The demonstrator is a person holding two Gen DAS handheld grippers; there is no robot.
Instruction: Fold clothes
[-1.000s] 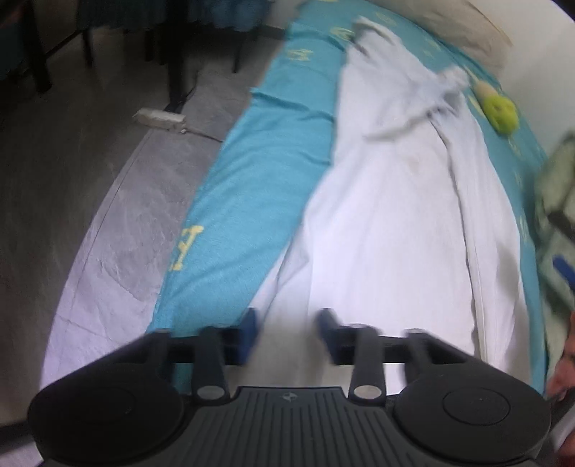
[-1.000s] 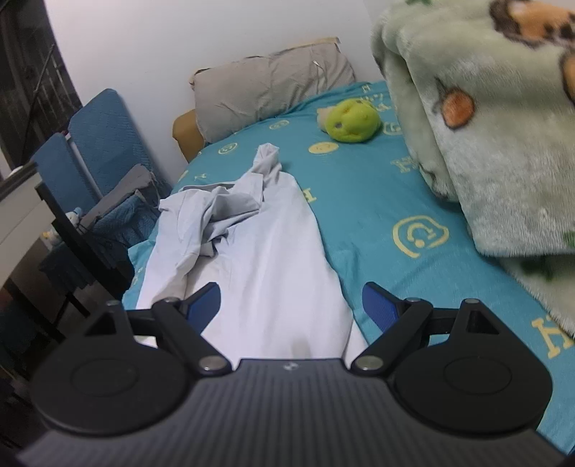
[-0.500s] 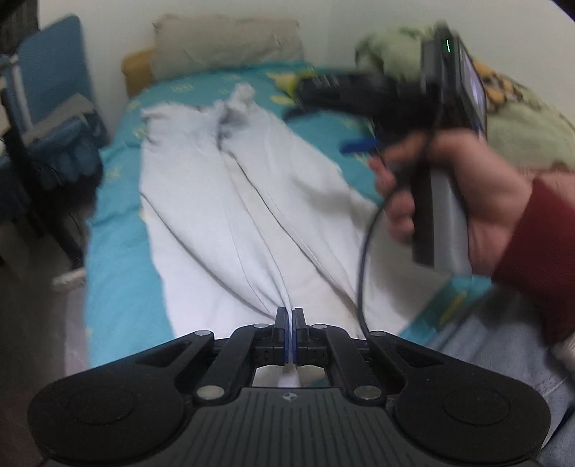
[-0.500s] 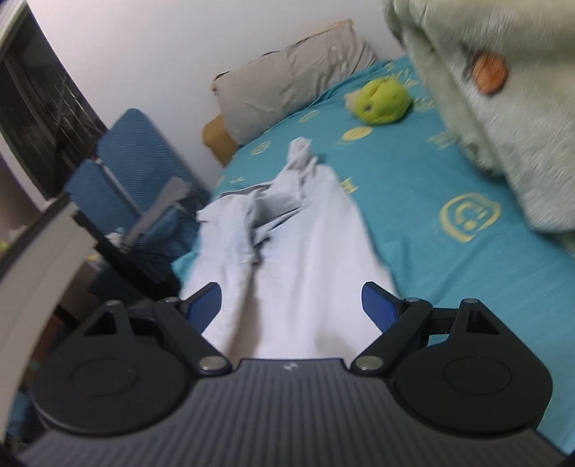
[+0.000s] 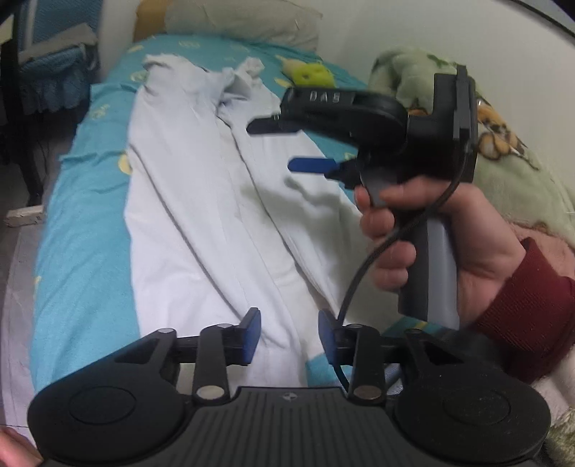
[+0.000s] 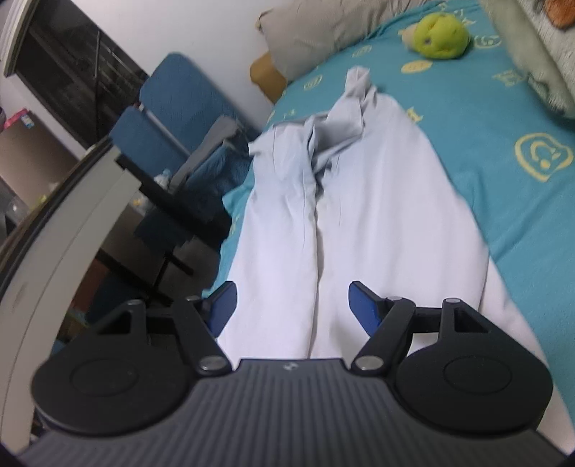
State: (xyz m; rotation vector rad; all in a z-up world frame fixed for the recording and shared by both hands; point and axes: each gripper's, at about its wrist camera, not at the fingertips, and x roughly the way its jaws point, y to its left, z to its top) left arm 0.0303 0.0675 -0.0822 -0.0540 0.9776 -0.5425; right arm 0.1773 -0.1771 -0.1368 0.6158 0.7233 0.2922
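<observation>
White trousers (image 5: 201, 215) lie lengthwise on our teal bed (image 5: 82, 201), legs together, seemingly halved once; crosswise folds remain. Our left gripper (image 5: 287, 334) and right gripper (image 6: 291, 305) hover spread, empty, above the near end.

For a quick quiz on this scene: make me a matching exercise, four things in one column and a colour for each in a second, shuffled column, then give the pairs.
Things:
1. garment
2. bed sheet
3. plush toy
4. pillow

Colours:
A. yellow-green
B. grey-beige
C. white
D. turquoise with yellow prints

Pairs: 1-C, 2-D, 3-A, 4-B
</observation>
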